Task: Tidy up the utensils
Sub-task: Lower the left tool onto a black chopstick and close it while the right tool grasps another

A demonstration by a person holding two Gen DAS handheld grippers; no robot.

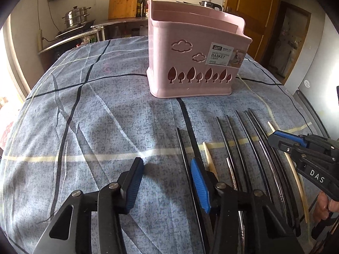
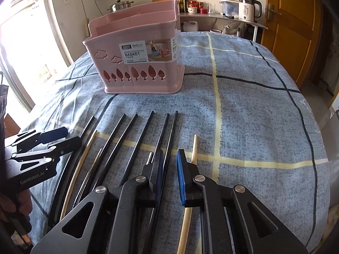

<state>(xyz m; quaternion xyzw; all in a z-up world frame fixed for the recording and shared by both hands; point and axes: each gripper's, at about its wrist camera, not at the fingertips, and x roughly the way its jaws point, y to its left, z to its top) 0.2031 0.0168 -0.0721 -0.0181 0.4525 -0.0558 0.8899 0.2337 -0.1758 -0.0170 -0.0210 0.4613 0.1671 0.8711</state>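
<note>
A pink divided chopstick basket (image 1: 190, 61) stands upright on the blue checked cloth; it also shows in the right wrist view (image 2: 137, 57). Several black chopsticks (image 1: 239, 146) and two pale wooden ones (image 1: 208, 158) lie side by side in front of it, also in the right wrist view (image 2: 146, 135). My left gripper (image 1: 167, 182) is open, low over the cloth at the left end of the row, holding nothing. My right gripper (image 2: 169, 175) is open, its fingers astride a black chopstick (image 2: 167, 148), with a wooden one (image 2: 193, 150) just right of it.
The cloth-covered table (image 2: 254, 116) drops off at its edges. Behind stands a counter with a steel pot (image 1: 76, 17), bottles, a kettle (image 2: 247, 10) and a cutting board (image 1: 124, 1). A wooden door (image 2: 290, 25) is at the right.
</note>
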